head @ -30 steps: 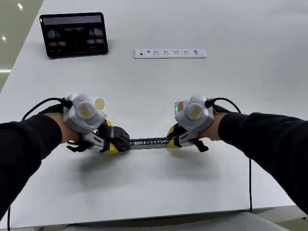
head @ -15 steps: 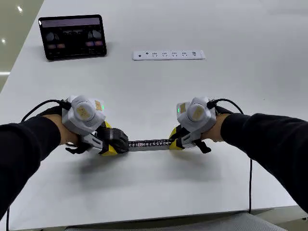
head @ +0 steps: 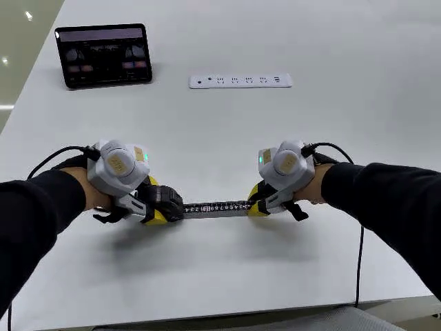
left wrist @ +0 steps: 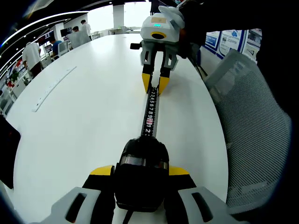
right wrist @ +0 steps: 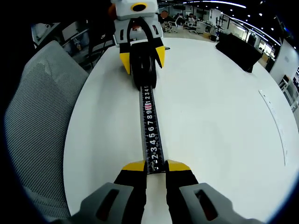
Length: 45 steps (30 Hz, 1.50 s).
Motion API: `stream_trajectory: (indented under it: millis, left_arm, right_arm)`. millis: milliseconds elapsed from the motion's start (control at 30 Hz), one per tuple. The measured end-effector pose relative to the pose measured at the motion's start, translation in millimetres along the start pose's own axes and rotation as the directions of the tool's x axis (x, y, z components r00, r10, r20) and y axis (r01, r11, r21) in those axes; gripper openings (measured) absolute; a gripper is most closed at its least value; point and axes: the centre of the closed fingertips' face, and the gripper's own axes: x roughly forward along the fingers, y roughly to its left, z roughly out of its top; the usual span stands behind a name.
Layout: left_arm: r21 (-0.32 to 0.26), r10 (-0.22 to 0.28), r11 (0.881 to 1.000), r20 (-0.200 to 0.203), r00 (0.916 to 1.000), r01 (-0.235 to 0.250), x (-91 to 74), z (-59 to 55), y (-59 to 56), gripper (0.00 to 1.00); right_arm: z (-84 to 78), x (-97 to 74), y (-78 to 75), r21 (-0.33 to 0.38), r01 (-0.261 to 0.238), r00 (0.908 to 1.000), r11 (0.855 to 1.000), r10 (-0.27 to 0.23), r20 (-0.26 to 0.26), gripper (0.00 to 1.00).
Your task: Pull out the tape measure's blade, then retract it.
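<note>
On the white table [head: 207,138] a dark tablet [head: 103,54] stands propped at the far left, a white power strip [head: 240,81] lies to its right, and a grey mesh chair [left wrist: 252,116] sits at the near edge.

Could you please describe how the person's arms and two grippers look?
Both arms wear black sleeves. The left gripper and right gripper match: rounded light-grey housings with a tan round patch on top, grey jaws tipped in yellow, a black cable trailing from each. A small green light glows on the right one.
</note>
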Motion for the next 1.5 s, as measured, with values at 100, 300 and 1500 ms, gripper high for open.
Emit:
stream_trajectory:
  millis: [100,300,1500]
  left_arm:
    - [-0.002,0.000,1.000,0.002,1.0000,0.000,-0.1,0.0,0.0,0.37]
    - [-0.001,-0.002,1.000,0.000,1.0000,0.002,0.0,-0.3,0.1,0.37]
    - [-0.010,0.001,1.000,0.000,1.0000,-0.001,0.2,0.8,-0.7,0.37]
  right_arm:
    - [-1.3,-1.6,0.3,-0.001,0.001,1.0000,1.000,-0.001,-0.003,0.10]
    - [-5.4,-4.8,-0.4,-0.001,0.003,0.9999,1.000,-0.003,-0.012,0.10]
    - [-40.0,-26.5,-6.1,0.013,0.021,0.9982,1.000,-0.021,-0.056,0.10]
